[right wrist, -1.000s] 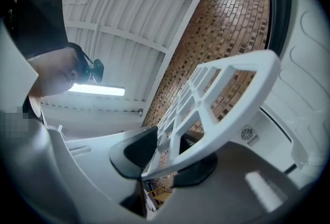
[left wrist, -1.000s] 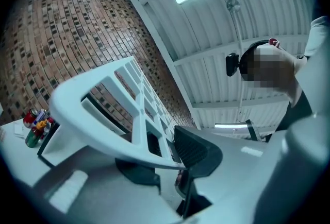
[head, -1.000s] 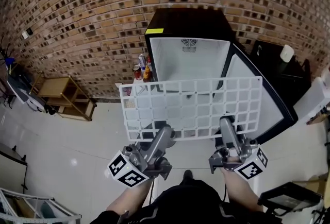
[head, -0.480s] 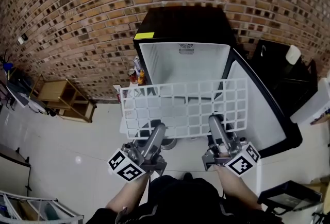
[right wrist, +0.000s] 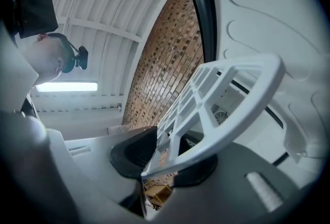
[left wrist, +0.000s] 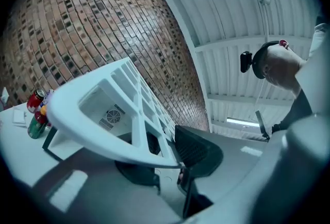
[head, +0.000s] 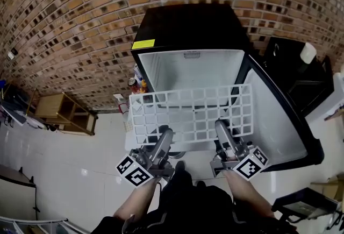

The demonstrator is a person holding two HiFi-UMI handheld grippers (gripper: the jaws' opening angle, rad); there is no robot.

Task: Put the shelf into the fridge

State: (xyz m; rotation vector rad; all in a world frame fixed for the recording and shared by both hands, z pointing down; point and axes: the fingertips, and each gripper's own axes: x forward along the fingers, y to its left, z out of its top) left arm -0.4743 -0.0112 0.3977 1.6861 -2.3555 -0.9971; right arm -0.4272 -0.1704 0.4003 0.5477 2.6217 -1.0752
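I see pale tiled floor (head: 75,174) across lower frame. Black fridge (head: 188,26) stands on it top centre, door open to the right; wooden rack (head: 59,112) at left edge; black cabinet (head: 287,66) upper right. Just left of fridge, cans & bottles (head: 135,85), can't tell if on floor itself

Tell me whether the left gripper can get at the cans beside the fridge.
Probably not. The left gripper is shut on the near edge of the shelf, shared with the right gripper. The cans stand left of the fridge, beyond the shelf's far corner; it would need to let go first.
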